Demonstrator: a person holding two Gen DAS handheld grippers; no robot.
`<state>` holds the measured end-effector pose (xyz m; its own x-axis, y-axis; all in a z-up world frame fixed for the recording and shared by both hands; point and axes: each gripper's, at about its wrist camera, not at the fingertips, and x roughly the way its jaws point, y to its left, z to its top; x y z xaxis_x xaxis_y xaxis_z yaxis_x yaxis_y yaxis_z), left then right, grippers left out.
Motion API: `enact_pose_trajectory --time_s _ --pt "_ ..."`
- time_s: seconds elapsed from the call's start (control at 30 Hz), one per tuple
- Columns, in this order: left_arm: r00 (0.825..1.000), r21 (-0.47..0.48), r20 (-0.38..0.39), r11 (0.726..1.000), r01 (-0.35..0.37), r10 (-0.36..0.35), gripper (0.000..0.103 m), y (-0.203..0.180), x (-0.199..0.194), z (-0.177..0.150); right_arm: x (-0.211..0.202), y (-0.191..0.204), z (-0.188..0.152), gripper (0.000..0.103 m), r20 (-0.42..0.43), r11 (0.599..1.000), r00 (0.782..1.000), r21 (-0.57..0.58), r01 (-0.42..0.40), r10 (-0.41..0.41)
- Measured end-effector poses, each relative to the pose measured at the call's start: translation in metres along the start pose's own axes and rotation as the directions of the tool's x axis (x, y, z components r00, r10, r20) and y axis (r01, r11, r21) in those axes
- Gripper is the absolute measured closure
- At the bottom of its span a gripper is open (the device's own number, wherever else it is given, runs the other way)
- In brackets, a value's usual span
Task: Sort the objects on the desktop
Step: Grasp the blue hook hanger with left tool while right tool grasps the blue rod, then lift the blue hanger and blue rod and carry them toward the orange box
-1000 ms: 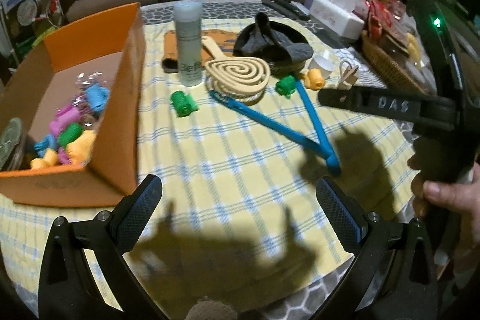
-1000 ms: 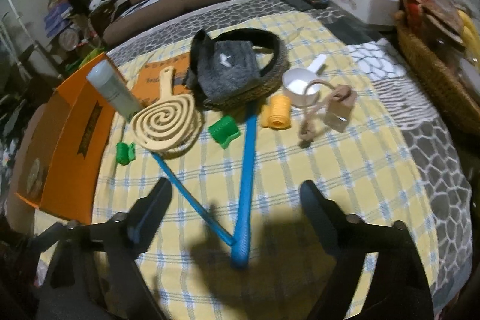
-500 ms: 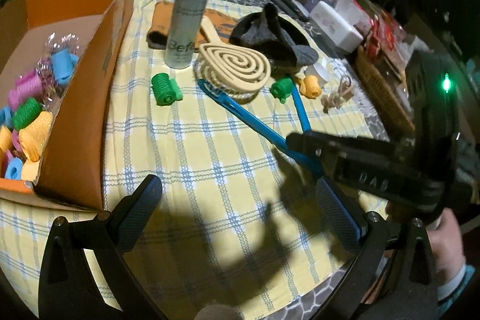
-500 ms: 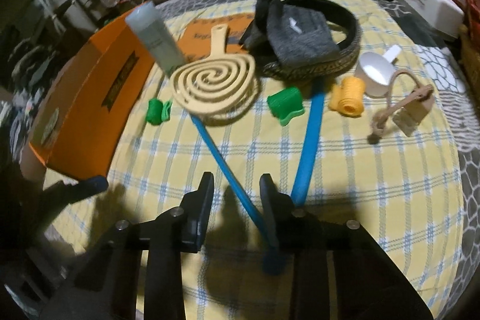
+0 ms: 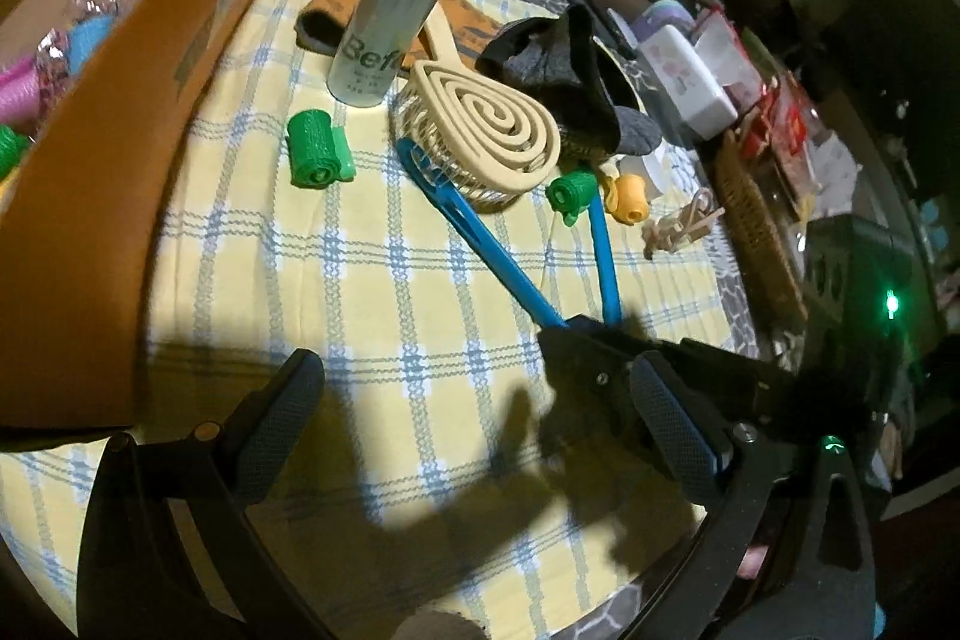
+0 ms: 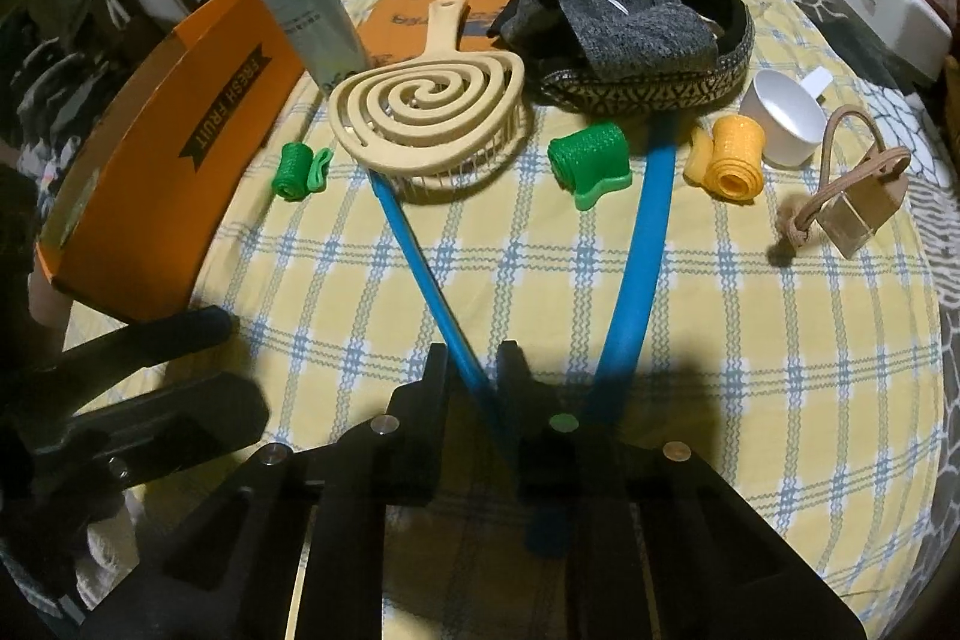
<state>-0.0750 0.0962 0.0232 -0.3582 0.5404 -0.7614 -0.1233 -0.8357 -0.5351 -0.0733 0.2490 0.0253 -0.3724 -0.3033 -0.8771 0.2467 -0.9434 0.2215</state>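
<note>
Blue tongs (image 6: 637, 244) lie in a V on the yellow checked cloth (image 6: 750, 340), their joint nearest me. My right gripper (image 6: 474, 376) points down over the joint, its jaws closing with the tongs' left arm between them and pressed. In the left wrist view the right gripper (image 5: 579, 340) covers that joint of the blue tongs (image 5: 498, 256). My left gripper (image 5: 474, 400) hangs open over bare cloth, nothing between its fingers. Two green rollers (image 6: 591, 157) (image 6: 297, 169) and a yellow roller (image 6: 732, 154) lie past the tongs.
An orange cardboard box (image 5: 102, 196) with several coloured rollers stands at the left. A beige spiral brush (image 6: 420, 118), a grey tube (image 6: 309, 19), a grey sock in a patterned band (image 6: 636, 34), a white scoop (image 6: 783, 115) and a small corded bottle (image 6: 864, 208) lie behind.
The right gripper came down over the tongs' joint and closed from wide open onto the left arm. The left gripper sank, rolled and moved closer to the box, staying open.
</note>
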Motion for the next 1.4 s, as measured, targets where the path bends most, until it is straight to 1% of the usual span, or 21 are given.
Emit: enact_pose_trajectory --time_s 0.07,0.13,0.2,0.23,0.37,0.43,0.57,0.67,0.73,0.77,0.8,0.83,0.87,0.9,0.93,1.03,1.2,1.27,1.3,1.33,1.4 --pt "1.0 -0.012 -0.002 1.0 0.011 -0.011 0.001 0.0 0.002 0.0 0.0 0.002 -0.001 0.092 -0.003 1.0 1.0 -0.011 -0.011 0.011" --pt "1.0 -0.028 -0.006 0.999 0.02 -0.021 0.001 0.002 0.003 0.0 0.0 0.0 -0.002 0.096 -0.014 0.994 0.994 0.027 -0.108 0.109" --pt "0.999 -0.045 -0.016 0.999 0.028 -0.029 0.001 0.005 0.006 0.0 0.001 -0.001 -0.004 0.097 -0.016 0.984 0.985 0.048 -0.173 0.174" --pt "0.999 -0.054 -0.016 0.998 0.035 -0.036 0.001 0.007 0.006 0.0 0.002 0.0 -0.005 0.098 -0.019 0.976 0.977 0.053 -0.212 0.213" --pt "0.998 -0.066 -0.018 0.996 0.058 -0.059 0.002 0.01 0.005 0.0 0.004 0.003 -0.008 0.098 -0.023 0.947 0.949 0.08 -0.313 0.315" --pt "0.997 -0.075 -0.018 0.995 0.067 -0.069 0.005 0.012 0.004 0.0 0.003 0.001 -0.009 0.098 -0.011 0.917 0.922 0.109 -0.383 0.386" --pt "0.996 -0.095 -0.022 0.992 0.081 -0.083 0.01 0.016 0.003 0.001 -0.002 0.004 -0.011 0.098 0.002 0.886 0.894 0.128 -0.445 0.449" --pt "0.995 -0.111 -0.022 0.989 0.093 -0.096 0.019 0.02 0.001 0.002 -0.007 0.008 -0.013 0.098 0.014 0.861 0.87 0.14 -0.49 0.493" --pt "0.994 -0.109 -0.025 0.989 0.1 -0.104 0.038 0.019 0.002 0.003 -0.01 0.009 -0.013 0.098 0.02 0.848 0.858 0.139 -0.511 0.513" --pt "0.994 -0.108 -0.027 0.989 0.104 -0.107 0.043 0.018 0.003 0.003 -0.012 0.011 -0.013 0.098 0.021 0.843 0.852 0.132 -0.521 0.523" --pt "0.993 -0.109 -0.025 0.988 0.108 -0.112 0.051 0.019 0.003 0.003 -0.015 0.01 -0.014 0.098 0.021 0.841 0.849 0.127 -0.526 0.528" --pt "0.993 -0.11 -0.024 0.988 0.112 -0.115 0.062 0.019 0.003 0.003 -0.017 0.012 -0.014 0.098 0.02 0.839 0.846 0.119 -0.531 0.533" --pt "0.992 -0.113 -0.022 0.986 0.119 -0.123 0.069 0.019 0.002 0.004 -0.015 0.015 -0.013 0.098 0.015 0.841 0.847 0.114 -0.529 0.531" --pt "0.992 -0.114 -0.02 0.986 0.118 -0.121 0.08 0.019 0.002 0.004 -0.015 0.016 -0.013 0.098 0.011 0.843 0.849 0.107 -0.527 0.529" --pt "0.993 -0.113 -0.015 0.987 0.116 -0.118 0.087 0.019 0.001 0.004 -0.015 0.018 -0.013 0.098 0.005 0.848 0.852 0.1 -0.521 0.523" --pt "0.99 -0.114 -0.006 0.984 0.138 -0.139 0.092 0.02 -0.002 0.004 -0.015 0.02 -0.014 0.097 -0.008 0.86 0.863 0.085 -0.503 0.506" --pt "0.991 -0.11 0.011 0.985 0.131 -0.131 0.092 0.022 -0.006 0.006 -0.02 0.017 -0.013 0.094 -0.019 0.884 0.885 0.061 -0.463 0.464" --pt "0.992 -0.111 0.014 0.985 0.129 -0.128 0.092 0.022 -0.007 0.006 -0.026 0.005 -0.012 0.092 0.005 0.904 0.907 0.079 -0.42 0.421" --pt "0.992 -0.112 0.014 0.986 0.127 -0.126 0.092 0.023 -0.008 0.007 -0.029 -0.002 -0.01 0.084 0.021 0.913 0.918 0.095 -0.397 0.397" --pt "0.992 -0.109 0.013 0.986 0.124 -0.123 0.092 0.023 -0.008 0.006 -0.033 -0.015 -0.009 0.072 0.047 0.929 0.937 0.127 -0.348 0.345" --pt "0.993 -0.099 0.013 0.988 0.116 -0.115 0.092 0.021 -0.009 0.006 -0.037 -0.03 -0.008 0.063 0.071 0.955 0.969 0.166 -0.246 0.238"
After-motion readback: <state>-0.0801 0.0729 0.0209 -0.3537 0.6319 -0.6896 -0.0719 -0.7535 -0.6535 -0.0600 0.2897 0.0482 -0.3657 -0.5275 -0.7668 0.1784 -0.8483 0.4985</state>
